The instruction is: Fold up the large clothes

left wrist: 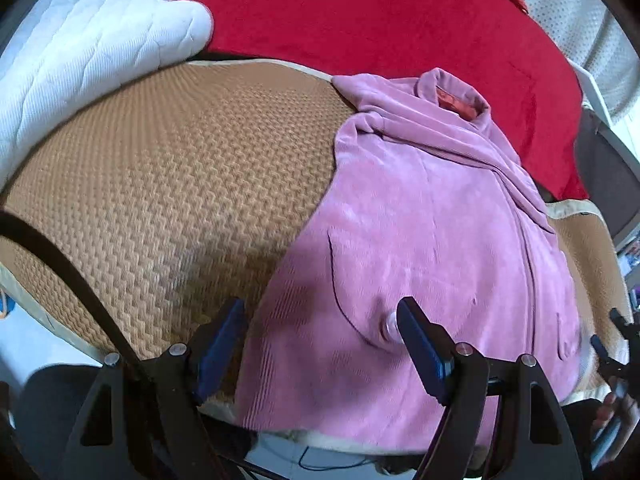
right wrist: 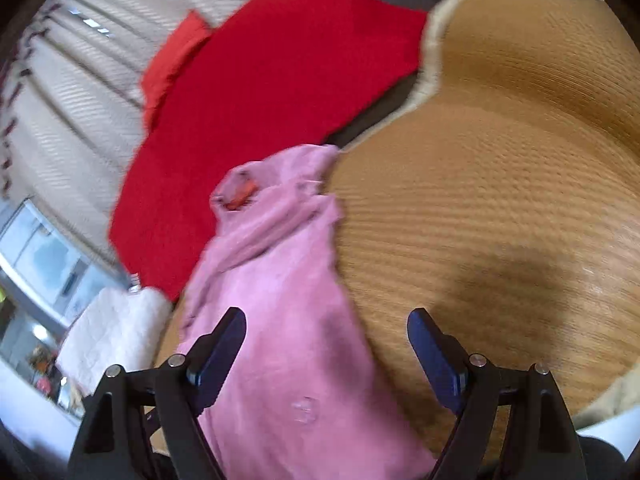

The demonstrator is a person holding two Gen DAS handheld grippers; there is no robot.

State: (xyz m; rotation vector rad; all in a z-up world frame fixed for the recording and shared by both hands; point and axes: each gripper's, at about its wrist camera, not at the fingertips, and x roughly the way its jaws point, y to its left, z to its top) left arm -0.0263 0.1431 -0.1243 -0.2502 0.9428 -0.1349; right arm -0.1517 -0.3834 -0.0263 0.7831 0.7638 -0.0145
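My left gripper (left wrist: 320, 328) and right gripper (right wrist: 326, 340) both hang spread and empty above the pink fleece robe (left wrist: 408, 240), lying on the woven mat (left wrist: 180, 168). I judge the fold unstarted; next I must pinch its near hem.

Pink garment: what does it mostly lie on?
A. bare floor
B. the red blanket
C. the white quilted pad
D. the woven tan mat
D: the pink garment is spread over the woven tan mat, with only its collar end near the red blanket.
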